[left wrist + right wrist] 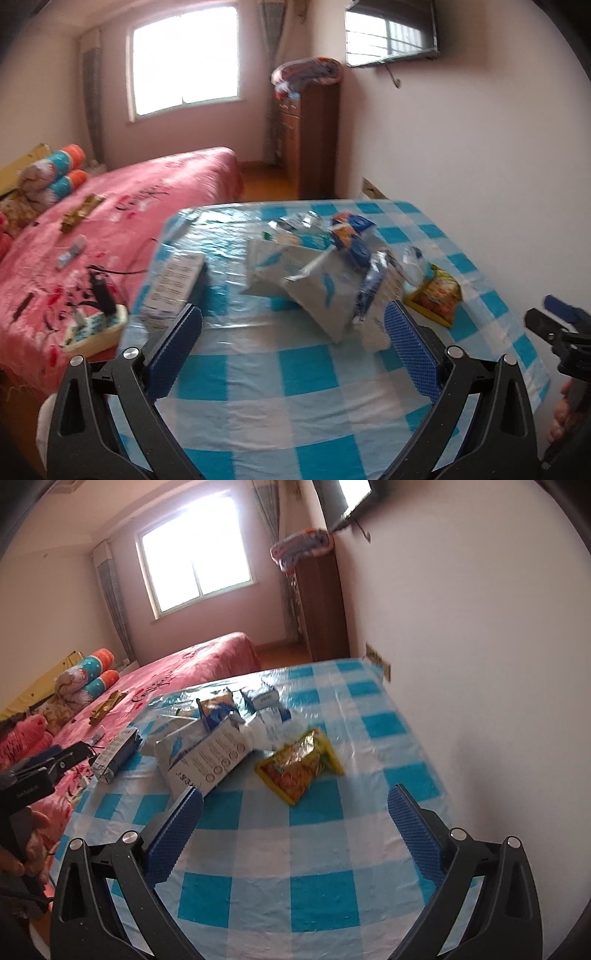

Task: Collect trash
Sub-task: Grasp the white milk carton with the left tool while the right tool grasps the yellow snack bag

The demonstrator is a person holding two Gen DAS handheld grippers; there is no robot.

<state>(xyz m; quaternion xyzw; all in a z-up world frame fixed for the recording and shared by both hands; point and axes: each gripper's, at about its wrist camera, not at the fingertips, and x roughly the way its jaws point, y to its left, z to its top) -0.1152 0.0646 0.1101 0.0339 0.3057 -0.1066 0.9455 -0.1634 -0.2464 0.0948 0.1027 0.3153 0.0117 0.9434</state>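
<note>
Left wrist: bed (pixel 147 192) beside table (pixel 277 369), wrappers (pixel 317 266) piled centrally.

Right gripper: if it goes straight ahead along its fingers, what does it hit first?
Most likely the yellow noodle packet, lying flat on the checkered table roughly centred ahead of the open right gripper. The grey box sits left of that line. Depth is unclear.

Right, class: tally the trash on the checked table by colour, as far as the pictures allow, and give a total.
Yellow packet: 1
Grey carton, lying apart: 1
White boxes with a blue mark: 2
Blue and silver wrappers in the heap: too blurred to count
Total: at least 4
</note>
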